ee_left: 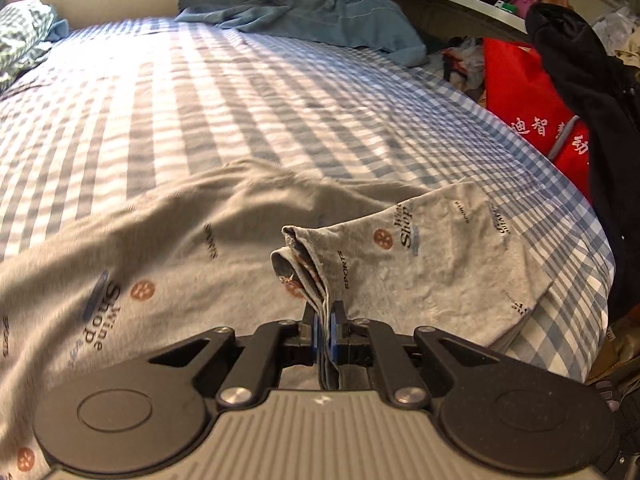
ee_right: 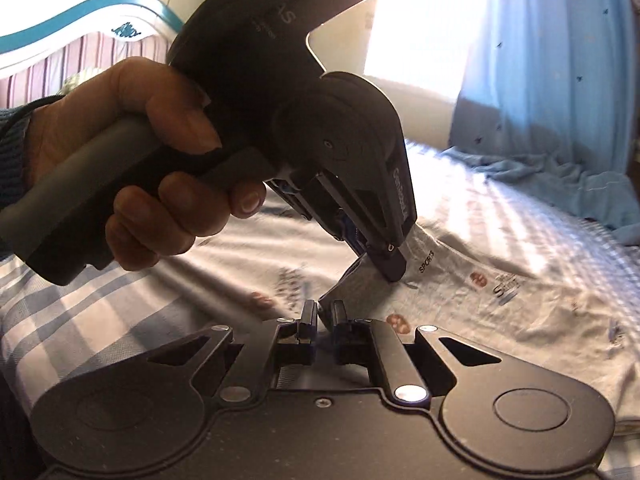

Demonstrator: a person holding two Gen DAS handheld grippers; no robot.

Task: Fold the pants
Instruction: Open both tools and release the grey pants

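Ideally both grippers, left (ee_left: 325, 320) and right (ee_right: 324, 316), each pinching the printed grey pants (ee_left: 420, 248), carry the gathered edge level across the checked bedsheet (ee_left: 240, 100).

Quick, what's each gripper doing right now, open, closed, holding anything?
Left gripper: closed, pinching a bunched edge of the gray pants.
Right gripper: closed on the same pants fabric, right beside the left one.
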